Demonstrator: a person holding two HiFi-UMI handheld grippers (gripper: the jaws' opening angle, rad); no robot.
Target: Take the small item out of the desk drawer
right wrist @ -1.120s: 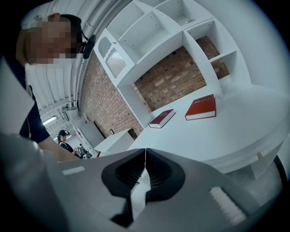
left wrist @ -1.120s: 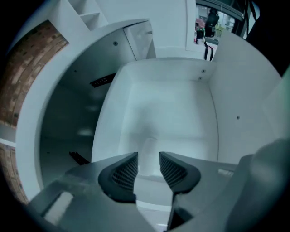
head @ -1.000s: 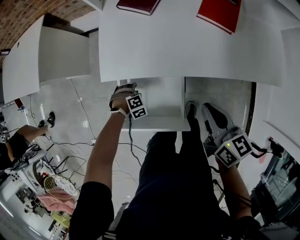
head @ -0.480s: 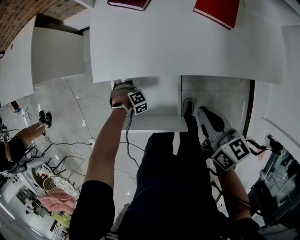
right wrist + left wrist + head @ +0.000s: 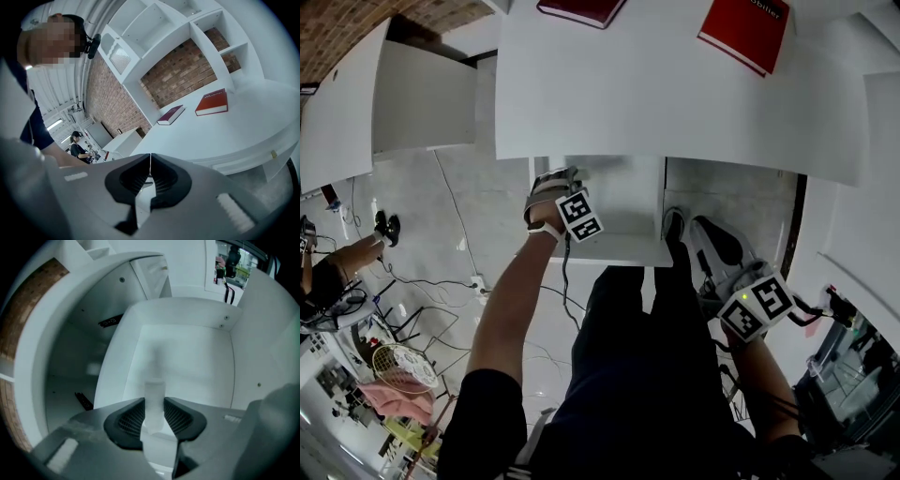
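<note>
Under the front edge of the white desk (image 5: 675, 103) in the head view, the left gripper (image 5: 551, 180) is reaching into the open drawer (image 5: 623, 246), with its marker cube sitting over the drawer's left side. The small item is being hidden there by hand and gripper. The right gripper (image 5: 705, 234) is hanging low beside the person's right leg, well apart from the drawer's inside, so the left gripper is the nearer, working tool. Compared with the head view half a second earlier, the left cube is lying slightly nearer the drawer's front lip, while the right gripper is keeping almost the same place. In the left gripper view, the jaws are clamping the small item (image 5: 154, 401), a pale, stubby cylinder. Its long axis is running forward along the jaws and its free end is projecting past the pads, over the drawer's bare floor; whether it is touching that floor cannot be told. Judged from this, the coming move is a withdrawal back along the gripper's own axis, toward the person, keeping the item below the desk edge. In the right gripper view, the jaws are meeting pad to pad with nothing between them, pointing across the desk top toward a red book (image 5: 212, 103) and a maroon book (image 5: 171, 115).
</note>
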